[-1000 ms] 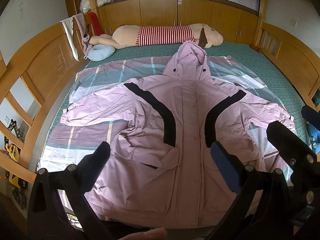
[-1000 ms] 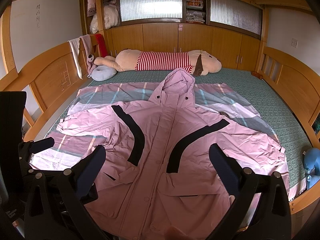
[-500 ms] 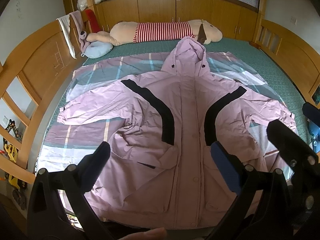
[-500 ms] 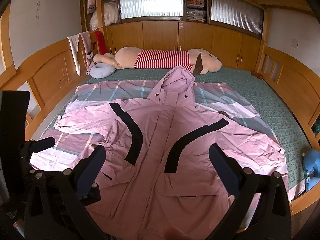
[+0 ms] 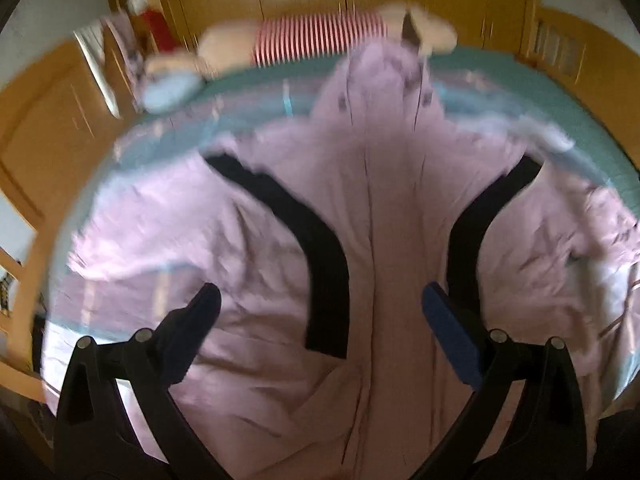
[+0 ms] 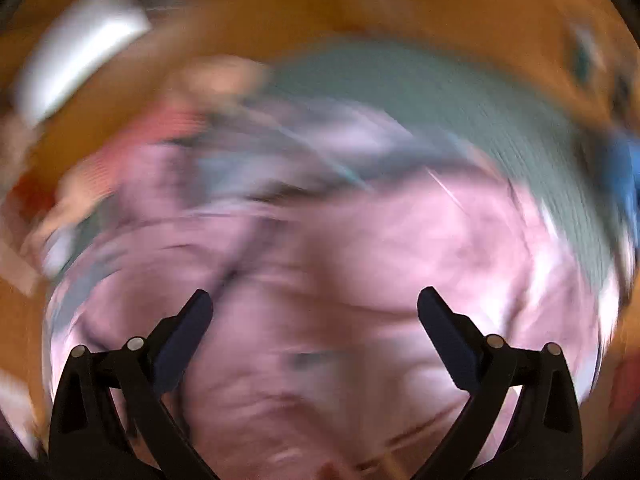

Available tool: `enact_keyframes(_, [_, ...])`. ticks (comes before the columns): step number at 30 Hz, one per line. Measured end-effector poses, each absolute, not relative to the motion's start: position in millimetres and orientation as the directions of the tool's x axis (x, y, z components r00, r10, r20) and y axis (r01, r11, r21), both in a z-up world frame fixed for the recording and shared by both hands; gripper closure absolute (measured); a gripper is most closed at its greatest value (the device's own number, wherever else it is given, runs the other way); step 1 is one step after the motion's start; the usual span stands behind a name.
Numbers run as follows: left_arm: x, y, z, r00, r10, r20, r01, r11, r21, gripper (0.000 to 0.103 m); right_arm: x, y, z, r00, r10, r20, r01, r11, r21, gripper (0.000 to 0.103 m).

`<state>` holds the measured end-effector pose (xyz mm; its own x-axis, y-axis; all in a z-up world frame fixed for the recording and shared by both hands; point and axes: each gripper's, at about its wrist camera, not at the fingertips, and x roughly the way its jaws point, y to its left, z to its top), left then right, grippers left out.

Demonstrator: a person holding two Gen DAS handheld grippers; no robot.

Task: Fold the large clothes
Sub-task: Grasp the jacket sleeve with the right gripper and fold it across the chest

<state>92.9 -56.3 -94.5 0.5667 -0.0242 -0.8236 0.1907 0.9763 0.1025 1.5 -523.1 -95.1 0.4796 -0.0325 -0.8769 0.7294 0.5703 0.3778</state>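
A large pink hooded jacket [image 5: 384,216] with two curved black stripes lies flat and face up on the bed, hood at the far end. My left gripper [image 5: 318,300] is open and empty, hovering above the jacket's lower front. In the right wrist view the picture is heavily blurred; the pink jacket [image 6: 360,264] fills the middle. My right gripper [image 6: 314,300] is open and empty above the jacket's right side.
A striped blanket [image 5: 168,136] lies under the jacket on a green bedspread [image 5: 520,80]. A long plush toy in a red-striped shirt [image 5: 316,36] lies at the head of the bed. Wooden bed rails [image 5: 36,120] run along both sides.
Both grippers have moved forward and down toward the jacket. The right gripper has swung sharply to the right, blurring its view. Both stay open.
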Motion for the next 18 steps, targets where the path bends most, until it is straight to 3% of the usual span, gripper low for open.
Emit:
enact_keyframes(3, [112.0, -58.8, -140.0, 0.412, -0.045, -0.91, 0.199, 0.979, 0.041, 0.033, -31.5, -591.2, -154.6, 0.513, 0.129, -0.848, 0.798, 0.293, 0.527, 0.014])
enact_keyframes(7, [113.6, -57.6, -156.2, 0.326, -0.136, -0.935, 0.199, 0.977, -0.072, 0.033, -75.6, -631.6, -188.0, 0.509, 0.16, -0.846, 0.842, 0.113, 0.528, 0.014])
enact_keyframes(10, [109.6, -62.2, -153.5, 0.329, -0.138, -0.934, 0.218, 0.974, -0.067, 0.01, -78.8, -644.9, -193.2, 0.473, 0.143, -0.869, 0.858, 0.149, 0.492, 0.009])
enact_keyframes(13, [100.4, -72.5, -145.1, 0.378, -0.134, -0.916, 0.251, 0.967, -0.038, 0.004, -78.4, -655.7, -209.1, 0.53, 0.126, -0.838, 0.825, 0.151, 0.545, 0.009])
enact_keyframes(14, [98.2, -78.5, -143.9, 0.392, -0.116, -0.913, 0.268, 0.963, -0.007, 0.003, -79.3, -658.8, -212.8, 0.572, 0.118, -0.812, 0.802, 0.124, 0.584, 0.016])
enact_keyframes(15, [95.6, -85.1, -143.8, 0.409, -0.093, -0.908, 0.288, 0.957, 0.032, 0.003, -80.2, -660.1, -215.0, 0.588, 0.11, -0.801, 0.793, 0.116, 0.598, 0.049])
enact_keyframes(16, [94.3, -89.7, -144.3, 0.416, -0.08, -0.906, 0.297, 0.954, 0.052, 0.003, -76.7, -657.3, -213.3, 0.571, 0.091, -0.816, 0.804, 0.137, 0.578, 0.066])
enact_keyframes(18, [90.0, -93.8, -145.4, 0.418, -0.072, -0.905, 0.313, 0.947, 0.069, 0.003, -71.9, -648.8, -199.3, 0.583, 0.022, -0.812, 0.796, 0.184, 0.576, 0.089])
